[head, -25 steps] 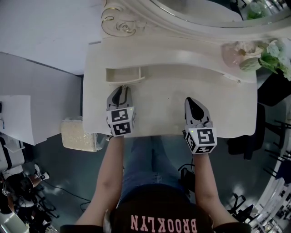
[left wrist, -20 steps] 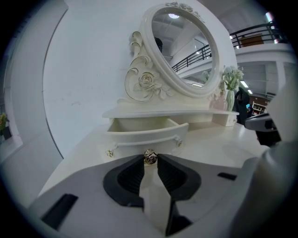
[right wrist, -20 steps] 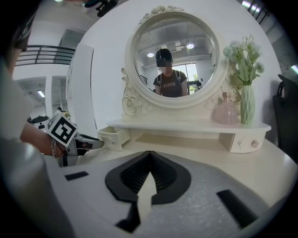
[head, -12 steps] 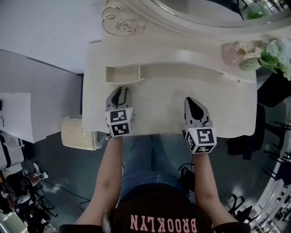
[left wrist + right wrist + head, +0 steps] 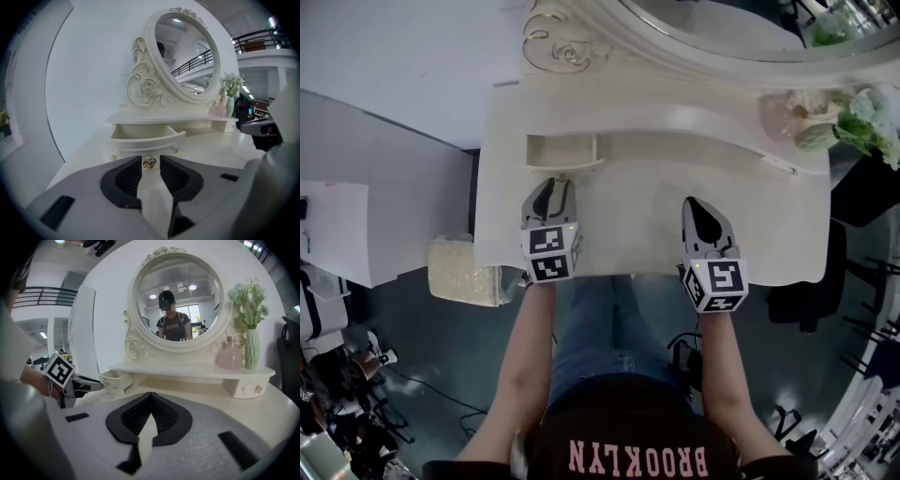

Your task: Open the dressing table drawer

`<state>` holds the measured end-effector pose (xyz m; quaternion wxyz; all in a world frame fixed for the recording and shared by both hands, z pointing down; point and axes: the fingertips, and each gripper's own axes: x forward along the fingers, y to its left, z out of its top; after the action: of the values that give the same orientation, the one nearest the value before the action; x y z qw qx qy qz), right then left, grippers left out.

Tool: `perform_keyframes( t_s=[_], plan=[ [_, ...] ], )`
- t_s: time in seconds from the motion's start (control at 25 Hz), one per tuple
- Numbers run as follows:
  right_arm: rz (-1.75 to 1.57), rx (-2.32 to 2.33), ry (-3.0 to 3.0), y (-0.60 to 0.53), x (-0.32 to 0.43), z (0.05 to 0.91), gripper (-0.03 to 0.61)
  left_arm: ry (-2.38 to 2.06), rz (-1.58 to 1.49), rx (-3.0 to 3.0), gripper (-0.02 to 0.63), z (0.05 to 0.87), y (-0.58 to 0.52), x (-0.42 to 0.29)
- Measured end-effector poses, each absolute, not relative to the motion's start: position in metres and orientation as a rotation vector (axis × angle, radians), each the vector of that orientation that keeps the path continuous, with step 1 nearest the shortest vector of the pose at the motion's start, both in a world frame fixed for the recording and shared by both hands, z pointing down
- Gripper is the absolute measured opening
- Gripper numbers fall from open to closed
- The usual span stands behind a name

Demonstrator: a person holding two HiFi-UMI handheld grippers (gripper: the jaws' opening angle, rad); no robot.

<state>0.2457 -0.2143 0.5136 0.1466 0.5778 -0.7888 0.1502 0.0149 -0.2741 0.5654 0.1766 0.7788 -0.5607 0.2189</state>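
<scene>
The small left drawer (image 5: pixel 562 150) of the cream dressing table (image 5: pixel 637 220) stands pulled out, and I can see its empty inside (image 5: pixel 143 131). My left gripper (image 5: pixel 551 186) sits just in front of it. Its jaws (image 5: pixel 151 160) have just been opening, and the drawer's gold rose knob (image 5: pixel 149 162) stands in the gap between the tips with neither pad pressing on it. My right gripper (image 5: pixel 705 208) rests over the tabletop to the right, shut with nothing in it (image 5: pixel 150 395).
An oval mirror (image 5: pixel 177 305) rises behind the shelf. A green vase of flowers (image 5: pixel 251 352) and a pink bottle (image 5: pixel 230 355) stand at the shelf's right end, above a closed right drawer (image 5: pixel 248 387). A woven stool (image 5: pixel 461 274) sits at the table's left.
The left gripper's jaws have spread a little around the knob. The drawer stays pulled out, and the right gripper has not moved.
</scene>
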Motion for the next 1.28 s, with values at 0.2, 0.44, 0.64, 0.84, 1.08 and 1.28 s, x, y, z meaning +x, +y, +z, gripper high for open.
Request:
perform_keyframes(
  t_s=[0.2, 0.44, 0.64, 0.84, 1.08, 1.28],
  plan=[
    [0.405, 1.666, -2.281, -0.22, 0.242, 0.502, -0.009, -1.587, 0.61, 2.202, 0.1, 0.559, -0.269, 0.008],
    [0.371, 1.667, -2.292, -0.228, 0.237, 0.485, -0.009, -1.62, 0.555, 2.217, 0.01, 0.538, -0.265, -0.003],
    [0.354, 1.647, -2.289, -0.229, 0.237, 0.477, -0.009, -1.637, 0.536, 2.228, 0.005, 0.524, -0.264, -0.013],
    [0.328, 1.638, -2.291, -0.233, 0.233, 0.467, -0.009, -1.684, 0.501, 2.209, 0.005, 0.51, -0.265, -0.035],
    [0.266, 1.652, -2.321, -0.247, 0.223, 0.442, -0.009, -1.745, 0.449, 2.198, 0.005, 0.485, -0.268, -0.061],
    [0.208, 1.661, -2.354, -0.26, 0.21, 0.42, -0.009, -1.798, 0.394, 2.203, 0.005, 0.462, -0.276, -0.079]
  ],
)
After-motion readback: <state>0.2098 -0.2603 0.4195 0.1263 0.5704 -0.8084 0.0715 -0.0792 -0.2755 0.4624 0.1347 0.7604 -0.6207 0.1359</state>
